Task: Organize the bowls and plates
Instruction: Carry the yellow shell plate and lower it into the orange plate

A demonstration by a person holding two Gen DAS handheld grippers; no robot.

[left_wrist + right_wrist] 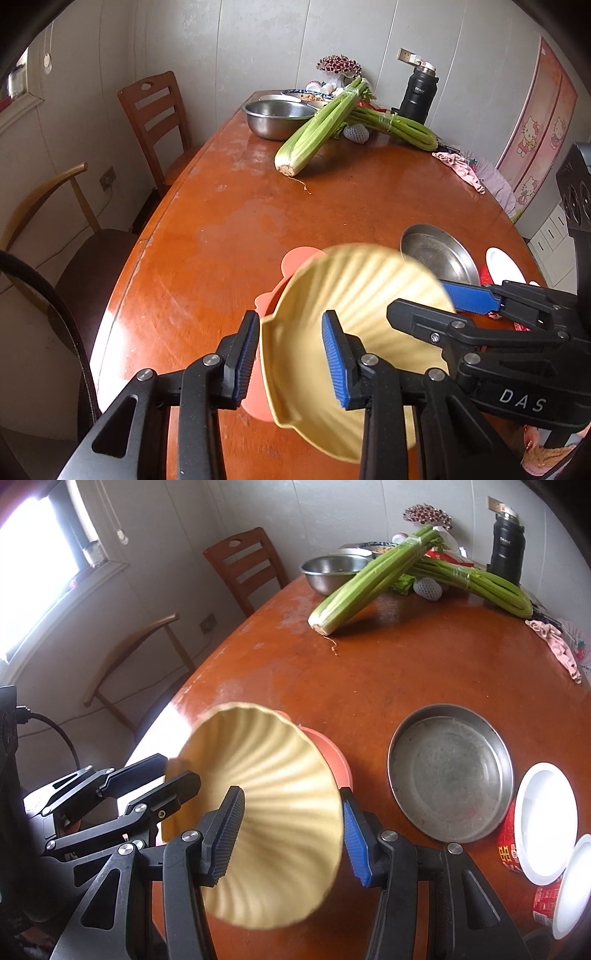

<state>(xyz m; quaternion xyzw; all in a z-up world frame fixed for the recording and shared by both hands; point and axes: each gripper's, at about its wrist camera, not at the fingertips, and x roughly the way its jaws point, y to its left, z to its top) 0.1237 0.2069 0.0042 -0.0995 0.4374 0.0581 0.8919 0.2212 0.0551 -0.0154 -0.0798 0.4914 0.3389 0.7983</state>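
Observation:
A pale yellow ribbed bowl (369,295) (273,775) hangs tilted above the table, its inside turned toward both cameras and blurred. My left gripper (291,321) (180,768) straddles its left wall by a rim tab, one finger outside and one inside, shut on it. My right gripper (291,795) (419,297) clamps the opposite wall in the same way. A salmon-coloured plate (299,258) (332,753) lies on the table just behind and under the bowl, mostly hidden. To the right sits a shallow steel pan (439,254) (450,775).
The brown wooden table (221,240) carries two red cups with white lids (546,819) at the right edge. At the far end lie celery bunches (314,136), a steel bowl (277,114), a black flask (419,92) and a pink cloth (458,162). Two chairs (155,107) stand left.

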